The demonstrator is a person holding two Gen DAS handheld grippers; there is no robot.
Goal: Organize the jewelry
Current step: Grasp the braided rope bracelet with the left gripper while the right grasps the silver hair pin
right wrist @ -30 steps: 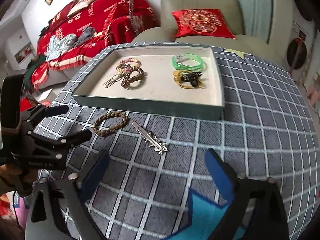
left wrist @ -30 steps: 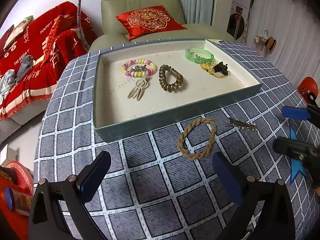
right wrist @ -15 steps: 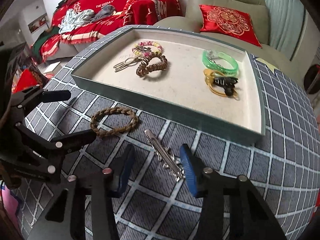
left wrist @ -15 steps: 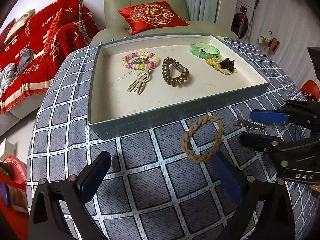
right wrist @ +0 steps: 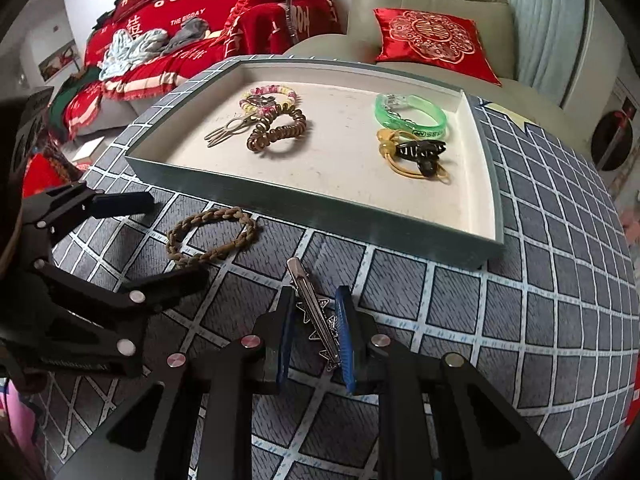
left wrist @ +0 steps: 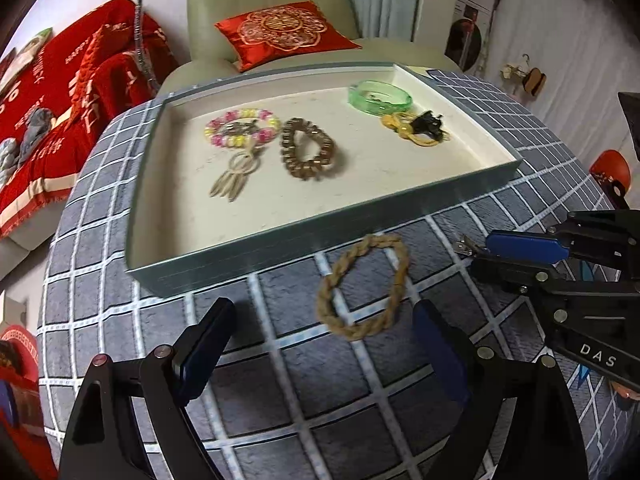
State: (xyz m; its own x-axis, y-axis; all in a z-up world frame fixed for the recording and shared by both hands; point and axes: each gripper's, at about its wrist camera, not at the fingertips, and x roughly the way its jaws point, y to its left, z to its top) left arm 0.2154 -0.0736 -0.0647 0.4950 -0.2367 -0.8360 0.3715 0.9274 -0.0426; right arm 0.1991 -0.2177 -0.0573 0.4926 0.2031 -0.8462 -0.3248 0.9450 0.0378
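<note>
A silver hair clip lies on the checked tablecloth, and my right gripper is shut on it; its tip shows in the left wrist view. A braided tan bracelet lies on the cloth just ahead of my open left gripper, between its fingers' line; it also shows in the right wrist view. The teal tray holds a beaded bracelet, a brown coil bracelet, a green bangle and a yellow tie with black clip.
The tray stands at the far side of the round table. A green armchair with a red cushion is behind it, and a sofa with red blankets to the left.
My right gripper has moved down over the hair clip and closed on it. My left gripper has moved nearer to the braided bracelet and stays open.
</note>
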